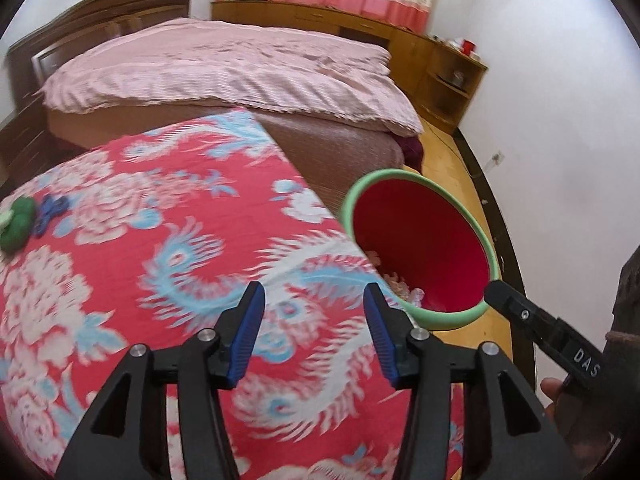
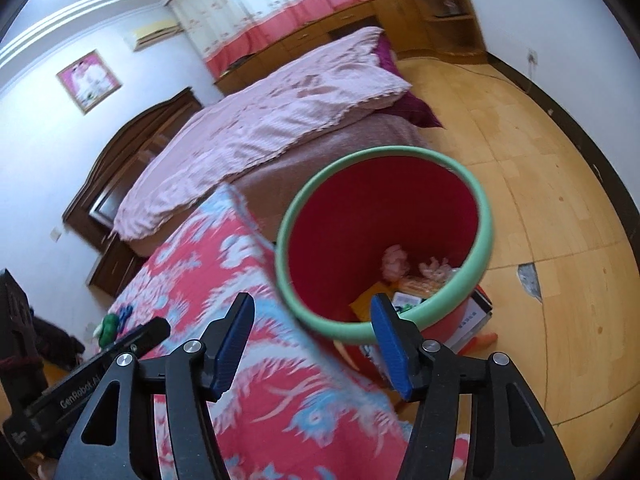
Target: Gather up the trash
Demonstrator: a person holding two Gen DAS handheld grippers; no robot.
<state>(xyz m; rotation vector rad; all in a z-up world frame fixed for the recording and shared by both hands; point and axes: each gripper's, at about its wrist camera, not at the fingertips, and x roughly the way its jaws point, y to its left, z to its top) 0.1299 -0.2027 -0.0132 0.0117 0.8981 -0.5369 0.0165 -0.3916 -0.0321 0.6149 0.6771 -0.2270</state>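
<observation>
A red bin with a green rim point(image 1: 420, 228) stands on the floor against the edge of a surface covered by a red floral cloth point(image 1: 140, 288). Inside the bin point(image 2: 380, 208) lie crumpled pink pieces point(image 2: 394, 262), an orange packet and other scraps. My left gripper point(image 1: 313, 292) hangs open over the cloth with nothing between its blue pads. My right gripper point(image 2: 312, 304) is open too, empty, above the cloth's edge and the bin's near rim. A green item point(image 1: 16, 220) and a blue item point(image 1: 50, 210) lie on the cloth at the far left.
A bed with a pink quilt point(image 1: 224, 68) lies behind the cloth. Wooden cabinets point(image 1: 440, 64) line the far wall. Yellow wooden floor point(image 2: 520, 160) spreads right of the bin. A cardboard box point(image 2: 478, 312) sits by the bin's base. A hand point(image 1: 560, 396) holds the other gripper.
</observation>
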